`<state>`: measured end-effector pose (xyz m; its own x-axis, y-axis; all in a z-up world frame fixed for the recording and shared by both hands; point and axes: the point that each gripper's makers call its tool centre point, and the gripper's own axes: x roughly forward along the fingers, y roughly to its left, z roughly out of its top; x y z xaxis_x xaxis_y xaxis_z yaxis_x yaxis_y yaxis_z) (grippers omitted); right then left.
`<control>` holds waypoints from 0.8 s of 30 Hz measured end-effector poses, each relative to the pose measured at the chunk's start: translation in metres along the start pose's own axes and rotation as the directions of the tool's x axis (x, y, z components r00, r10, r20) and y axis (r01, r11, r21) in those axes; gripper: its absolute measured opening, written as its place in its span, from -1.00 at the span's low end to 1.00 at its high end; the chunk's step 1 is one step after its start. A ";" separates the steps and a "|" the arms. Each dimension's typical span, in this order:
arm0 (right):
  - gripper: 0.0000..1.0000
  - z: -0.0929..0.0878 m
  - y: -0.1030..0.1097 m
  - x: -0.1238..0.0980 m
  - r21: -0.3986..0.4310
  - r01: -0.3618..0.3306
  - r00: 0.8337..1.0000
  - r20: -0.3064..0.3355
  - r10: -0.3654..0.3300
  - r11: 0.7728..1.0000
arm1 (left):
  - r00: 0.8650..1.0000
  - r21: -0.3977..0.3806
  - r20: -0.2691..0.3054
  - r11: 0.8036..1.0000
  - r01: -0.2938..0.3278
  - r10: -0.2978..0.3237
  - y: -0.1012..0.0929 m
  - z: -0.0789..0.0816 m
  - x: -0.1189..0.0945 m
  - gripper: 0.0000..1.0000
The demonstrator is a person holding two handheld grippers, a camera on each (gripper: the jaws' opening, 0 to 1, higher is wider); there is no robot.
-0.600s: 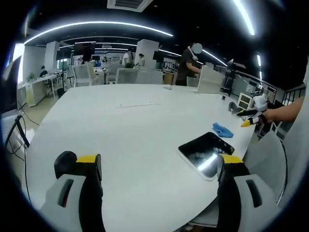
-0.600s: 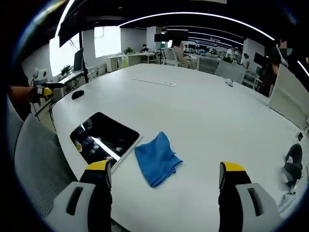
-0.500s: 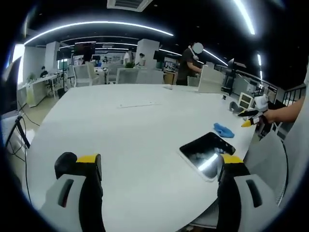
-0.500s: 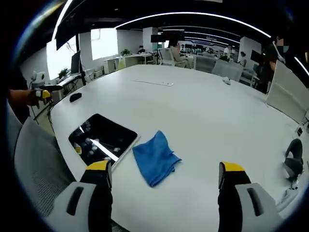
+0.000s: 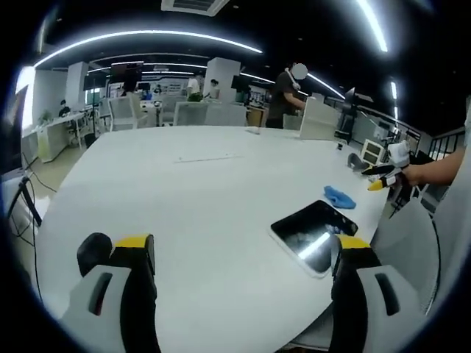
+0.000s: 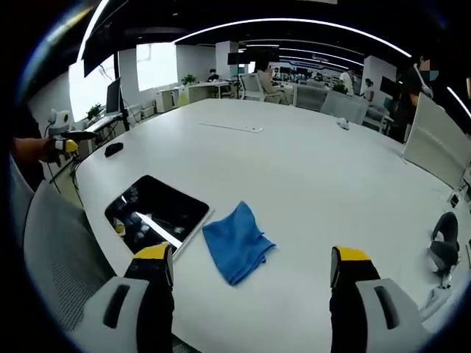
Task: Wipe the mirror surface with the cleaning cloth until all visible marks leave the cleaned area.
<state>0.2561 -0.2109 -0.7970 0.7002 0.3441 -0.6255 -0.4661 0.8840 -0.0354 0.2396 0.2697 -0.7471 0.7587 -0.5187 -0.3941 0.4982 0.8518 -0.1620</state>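
A rectangular mirror [image 6: 157, 215] with a pale frame lies flat near the table's rounded edge, reflecting ceiling lights and showing small marks. Just to its right lies a crumpled blue cloth [image 6: 236, 242]. My right gripper [image 6: 250, 265] hovers open above the table edge, with the cloth between and ahead of its yellow-tipped jaws. In the left gripper view the mirror [image 5: 313, 226] sits at the right and the blue cloth [image 5: 339, 196] beyond it. My left gripper [image 5: 239, 254] stands open over bare table, its right jaw close to the mirror's near corner.
The big white table [image 5: 191, 191] stretches far ahead. A black mouse [image 6: 113, 147] lies near its left edge, a thin strip [image 6: 234, 126] farther back. A grey chair back [image 6: 59, 250] stands beside the mirror. A person [image 5: 285, 95] stands at the far side.
Both views have shifted only slightly with the hands. The mirror and cloth lie where they were, and both grippers stay open.
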 end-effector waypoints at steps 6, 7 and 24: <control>0.64 0.000 0.007 0.004 0.006 -0.009 1.000 -0.001 0.009 1.000 | 1.000 -0.016 0.018 1.000 -0.016 0.016 0.007 0.003 -0.002 0.98; 0.64 -0.001 0.008 0.006 0.005 -0.009 1.000 -0.005 0.009 1.000 | 1.000 -0.016 0.021 1.000 -0.017 0.018 0.007 0.004 -0.003 0.98; 0.58 0.006 0.022 0.013 -0.024 -0.004 1.000 -0.010 0.004 1.000 | 1.000 -0.026 0.020 1.000 -0.018 0.018 0.007 -0.002 -0.009 0.98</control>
<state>0.2583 -0.1850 -0.8013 0.6928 0.3444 -0.6335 -0.4817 0.8748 -0.0512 0.2353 0.2800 -0.7461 0.7761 -0.5045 -0.3784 0.4737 0.8625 -0.1782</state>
